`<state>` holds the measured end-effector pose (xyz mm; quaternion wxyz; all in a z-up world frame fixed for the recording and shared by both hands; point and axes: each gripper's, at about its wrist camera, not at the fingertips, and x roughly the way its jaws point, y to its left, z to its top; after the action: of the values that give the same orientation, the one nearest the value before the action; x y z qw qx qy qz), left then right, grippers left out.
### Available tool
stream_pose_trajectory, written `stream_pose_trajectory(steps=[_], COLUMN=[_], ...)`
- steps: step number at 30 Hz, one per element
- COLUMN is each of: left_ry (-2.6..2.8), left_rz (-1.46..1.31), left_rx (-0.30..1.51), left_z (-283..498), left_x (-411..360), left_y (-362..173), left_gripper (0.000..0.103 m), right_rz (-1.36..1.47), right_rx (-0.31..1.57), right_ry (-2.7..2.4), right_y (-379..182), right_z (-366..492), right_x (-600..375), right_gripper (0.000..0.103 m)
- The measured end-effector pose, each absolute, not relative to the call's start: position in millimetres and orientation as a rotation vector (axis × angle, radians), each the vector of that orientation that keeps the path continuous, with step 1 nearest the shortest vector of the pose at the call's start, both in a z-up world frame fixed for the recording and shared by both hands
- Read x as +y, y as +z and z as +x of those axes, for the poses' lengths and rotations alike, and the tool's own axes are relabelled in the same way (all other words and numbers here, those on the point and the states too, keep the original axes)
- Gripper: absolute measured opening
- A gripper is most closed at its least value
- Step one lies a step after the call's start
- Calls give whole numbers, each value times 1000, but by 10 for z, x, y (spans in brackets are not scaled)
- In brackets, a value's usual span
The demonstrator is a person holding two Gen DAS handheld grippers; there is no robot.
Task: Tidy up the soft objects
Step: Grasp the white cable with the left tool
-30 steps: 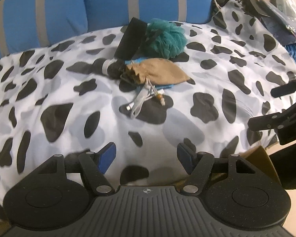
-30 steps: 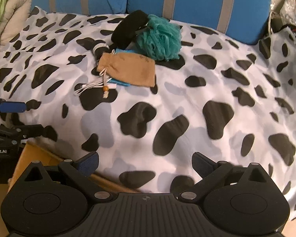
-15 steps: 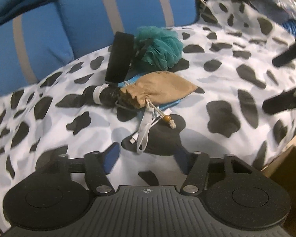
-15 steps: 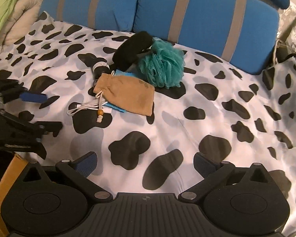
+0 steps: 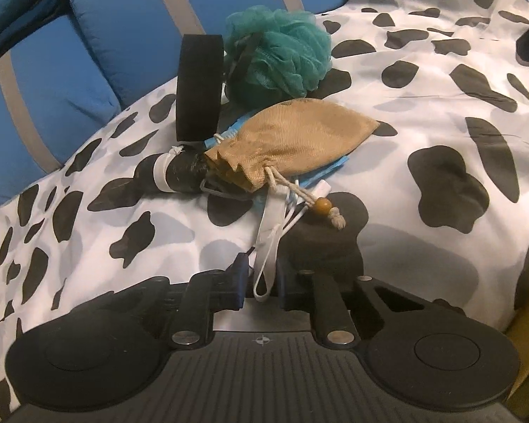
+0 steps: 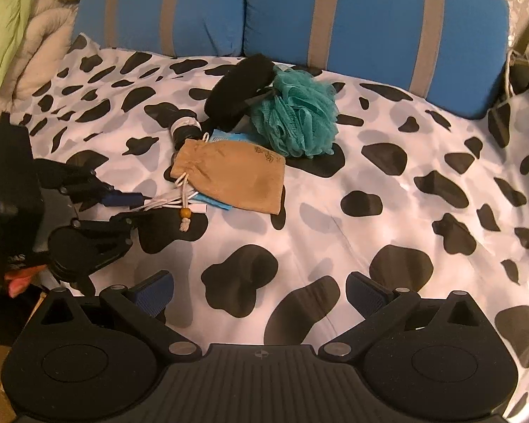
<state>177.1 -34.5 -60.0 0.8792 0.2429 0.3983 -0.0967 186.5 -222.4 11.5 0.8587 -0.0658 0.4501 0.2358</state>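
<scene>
On a cow-print sheet, the left gripper had nearly closed around a white strap loop trailing toward six o'clock from the pile of tan drawstring pouch, teal loofah and black band, apparently to pull it free, while the right gripper hovered open, empty.

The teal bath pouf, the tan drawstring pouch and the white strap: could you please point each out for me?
teal bath pouf (image 6: 296,116), right wrist view, centre of the mesh ball.
tan drawstring pouch (image 6: 234,176), right wrist view, middle of the cloth body.
white strap (image 5: 269,236), left wrist view, mid-length of the band.
</scene>
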Motion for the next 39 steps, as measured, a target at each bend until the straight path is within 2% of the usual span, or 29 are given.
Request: stream_pose_trajectory(steps=[2, 4, 7, 25, 39], left_ry=[-203, -213, -225, -121, -132], left_rz=[502, 516, 541, 289, 86], left_rx=[831, 838, 848, 903, 866], left_z=[1776, 1776, 1754, 1553, 1387], left_x=[-341, -356, -390, 25, 312], left_y=[-599, -604, -602, 19, 320], left_gripper=[16, 7, 4, 3, 3], right_rz=[-126, -112, -96, -149, -135], right_rx=[953, 960, 968, 973, 992], right_ry=[475, 467, 463, 411, 416], right_y=[101, 89, 79, 102, 26], right_z=[1892, 1912, 1926, 1950, 2084], right_x=[-2244, -2262, -2279, -2121, -1963], right_gripper=[103, 103, 103, 103, 103])
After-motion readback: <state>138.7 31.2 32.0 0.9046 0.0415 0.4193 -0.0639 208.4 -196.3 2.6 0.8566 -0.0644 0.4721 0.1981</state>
